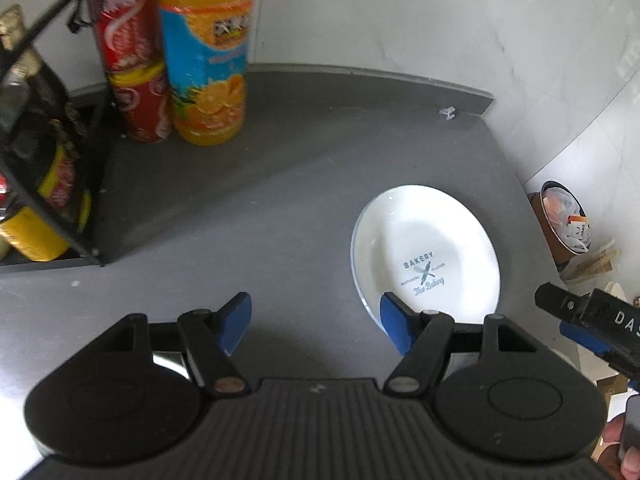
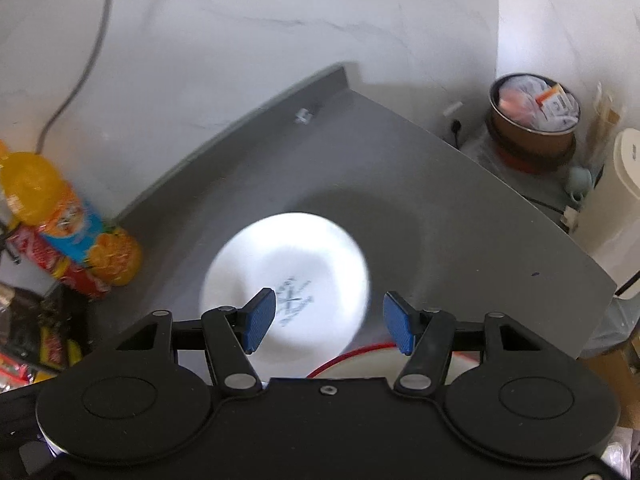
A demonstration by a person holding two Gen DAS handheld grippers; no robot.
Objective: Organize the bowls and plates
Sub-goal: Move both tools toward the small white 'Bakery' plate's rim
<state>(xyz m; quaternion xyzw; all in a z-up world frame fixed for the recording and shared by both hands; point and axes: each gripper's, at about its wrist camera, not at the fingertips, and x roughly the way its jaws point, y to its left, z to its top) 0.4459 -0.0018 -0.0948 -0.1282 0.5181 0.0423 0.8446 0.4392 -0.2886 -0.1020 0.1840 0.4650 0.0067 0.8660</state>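
Both hand-held grippers are seen with their blue pads spread apart and nothing between them: the left hand-held gripper [image 1: 316,322] is held over bare grey worktop [image 1: 240,208], and the right hand-held gripper [image 2: 328,322] is held above the white plate [image 2: 286,280], which lies flat on the worktop near its right edge and is marked with a printed bakery emblem. A second dish with a red rim [image 2: 360,354] is partly seen under the right hand-held gripper, just beside the plate (whether it is a bowl or a plate cannot be told). The step in hand is judged to be the approach to the plate, with no grasp yet made. A descent to the plate's near rim is called for next, with one pad slid under the lip and the other closed from above, since a flat plate offers little else to pinch

As for containers, a black wire rack [image 1: 48,200] at the left is filled with yellow and red packets, an orange drink bottle [image 1: 206,52] and stacked red cans [image 1: 132,60] are stood beside it, and a brown bin [image 2: 534,120] beyond the worktop is filled with crumpled paper waste
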